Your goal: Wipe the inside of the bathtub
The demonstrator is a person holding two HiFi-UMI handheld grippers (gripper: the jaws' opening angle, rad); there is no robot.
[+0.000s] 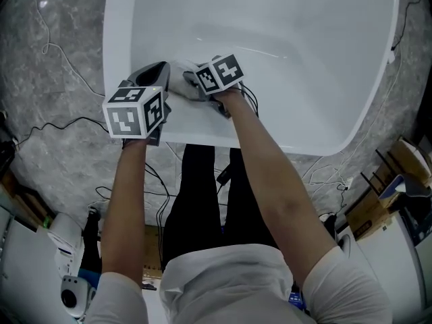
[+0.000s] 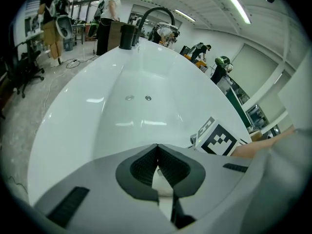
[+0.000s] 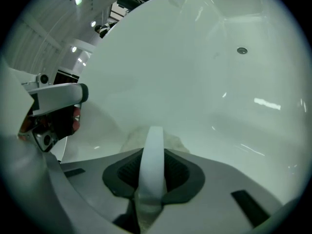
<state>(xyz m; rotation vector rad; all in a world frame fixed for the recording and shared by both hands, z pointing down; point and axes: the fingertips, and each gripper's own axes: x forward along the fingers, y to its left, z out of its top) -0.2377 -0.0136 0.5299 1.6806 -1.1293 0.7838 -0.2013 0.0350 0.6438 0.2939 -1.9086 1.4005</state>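
Observation:
The white bathtub (image 1: 324, 79) fills the upper head view, and I stand at its near end. My right gripper (image 1: 196, 81) is shut on a white cloth (image 1: 179, 79) pressed to the tub's near inner wall. In the right gripper view a strip of that cloth (image 3: 153, 162) runs between the jaws, with the bunched rest beyond them. My left gripper (image 1: 160, 69) hovers just left of it over the near rim, shut with nothing in it; its pads (image 2: 146, 167) meet at the tip. The tub floor with its two drain fittings (image 2: 147, 98) lies ahead.
A black faucet (image 2: 156, 13) arches over the tub's far end. Cables (image 1: 61, 123) trail across the grey marble floor on both sides. Cardboard boxes (image 1: 388, 194) stand at the right, a white device (image 1: 67, 248) at the lower left. People stand in the background of the left gripper view.

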